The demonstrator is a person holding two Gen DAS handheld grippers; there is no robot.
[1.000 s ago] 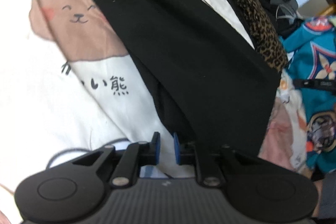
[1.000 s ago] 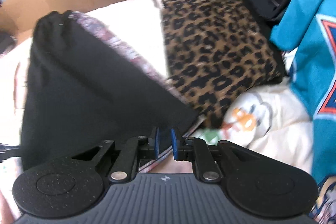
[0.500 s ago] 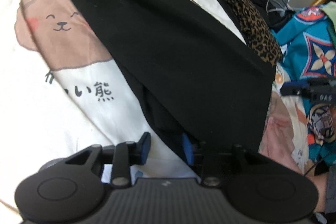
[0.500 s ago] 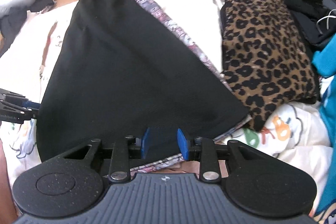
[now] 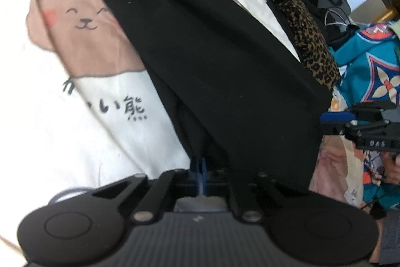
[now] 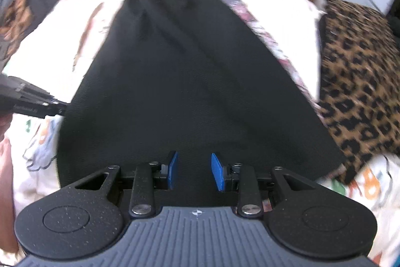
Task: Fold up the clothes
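A: How do the tongs stand?
B: The left gripper [image 5: 200, 168] is clenched on the black garment's [image 5: 225, 61] near edge, blue pads together. The right gripper [image 6: 194, 170] is released, pads apart over the cloth.
A: And the garment?
B: Spread on the bear-print sheet [image 5: 82, 61]; leopard cloth [image 6: 360, 71] at three o'clock.

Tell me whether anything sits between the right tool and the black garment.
Nothing visible does. The right tool is open with the black fabric garment directly between and under its blue pads; no other item intervenes.
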